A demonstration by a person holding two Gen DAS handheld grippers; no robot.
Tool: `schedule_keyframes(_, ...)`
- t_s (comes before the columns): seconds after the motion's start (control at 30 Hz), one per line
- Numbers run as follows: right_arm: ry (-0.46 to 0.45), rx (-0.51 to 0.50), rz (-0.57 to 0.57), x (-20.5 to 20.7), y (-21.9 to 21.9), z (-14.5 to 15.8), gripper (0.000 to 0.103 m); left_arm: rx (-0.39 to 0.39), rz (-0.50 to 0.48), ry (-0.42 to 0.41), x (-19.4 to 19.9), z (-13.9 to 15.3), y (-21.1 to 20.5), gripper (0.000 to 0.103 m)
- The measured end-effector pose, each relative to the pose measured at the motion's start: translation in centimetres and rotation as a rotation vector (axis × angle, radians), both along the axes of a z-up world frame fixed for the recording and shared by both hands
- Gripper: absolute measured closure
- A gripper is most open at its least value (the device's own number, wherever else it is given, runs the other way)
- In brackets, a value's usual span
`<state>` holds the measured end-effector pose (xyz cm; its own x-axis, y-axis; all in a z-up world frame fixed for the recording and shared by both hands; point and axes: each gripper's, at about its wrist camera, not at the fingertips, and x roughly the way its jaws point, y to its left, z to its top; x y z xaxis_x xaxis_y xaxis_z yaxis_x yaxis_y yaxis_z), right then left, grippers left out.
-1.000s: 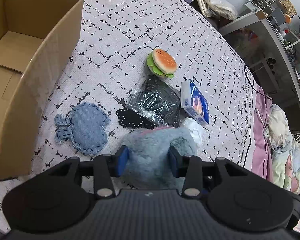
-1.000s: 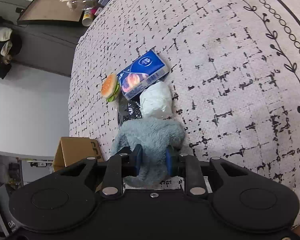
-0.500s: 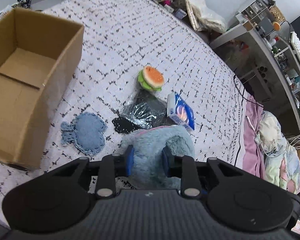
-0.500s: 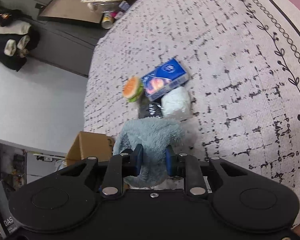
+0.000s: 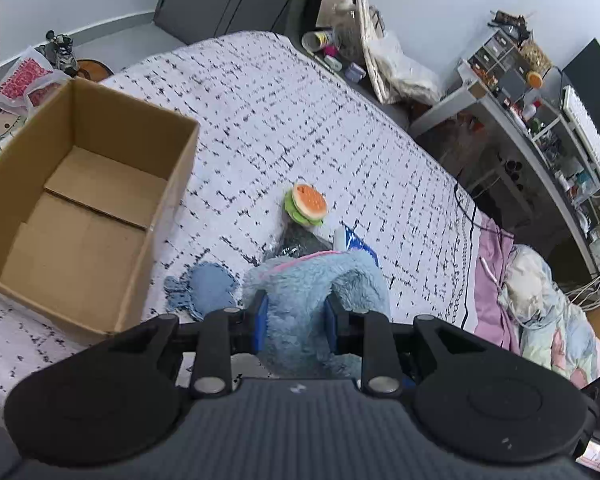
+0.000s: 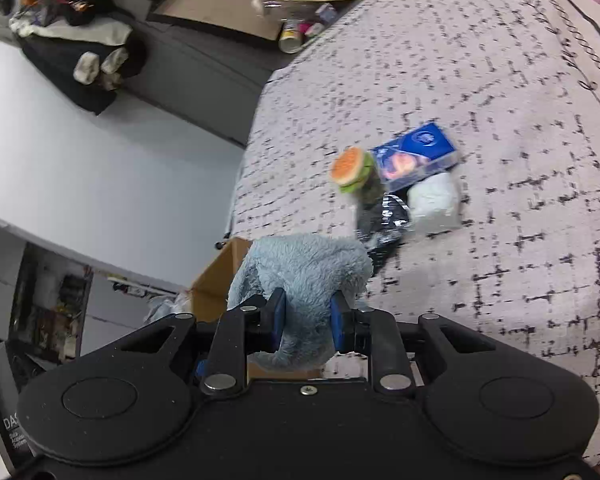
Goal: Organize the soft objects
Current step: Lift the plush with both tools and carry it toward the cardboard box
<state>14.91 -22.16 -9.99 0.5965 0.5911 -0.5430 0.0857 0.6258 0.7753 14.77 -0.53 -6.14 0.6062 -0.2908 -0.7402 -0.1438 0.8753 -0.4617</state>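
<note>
Both grippers are shut on one fluffy light-blue plush toy and hold it above the bed. My left gripper [image 5: 296, 320] pinches the plush [image 5: 312, 300]; my right gripper [image 6: 307, 318] pinches its other part [image 6: 304, 276]. An open, empty cardboard box [image 5: 80, 216] stands on the bed to the left; its corner shows in the right wrist view [image 6: 220, 280]. On the bedspread lie a burger plush [image 5: 305, 204], a denim patch [image 5: 208, 290], a black crinkly bag [image 6: 380, 220], a blue tissue pack [image 6: 414, 156] and a white soft wad [image 6: 434, 204].
The patterned bedspread [image 5: 300, 120] ends at the right, where pink and pale bedding [image 5: 540, 312] lies. A cluttered shelf and desk [image 5: 540, 120] stand beyond. Bags and shoes [image 5: 32, 76] lie on the floor behind the box.
Both grippers have risen with the blue plush, lifting it off the bed. The items on the bed look smaller and farther, and the whole box has come into the left view.
</note>
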Motion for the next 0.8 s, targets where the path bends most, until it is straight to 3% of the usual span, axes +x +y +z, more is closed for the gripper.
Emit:
schedule_keyframes(0.43, -0.099, -0.002, 0.061, -0.9, 2.2, 1.9, 0.080, -0.022, 0.021, -0.065, -1.8, 2.0, 2.6, 0.076)
schedule_keyframes(0.8, -0.133, -0.024, 0.080, -1.1, 4.1, 2.5, 0.080, -0.029, 0.027, -0.082, -2.3, 2.4, 4.5, 0.076)
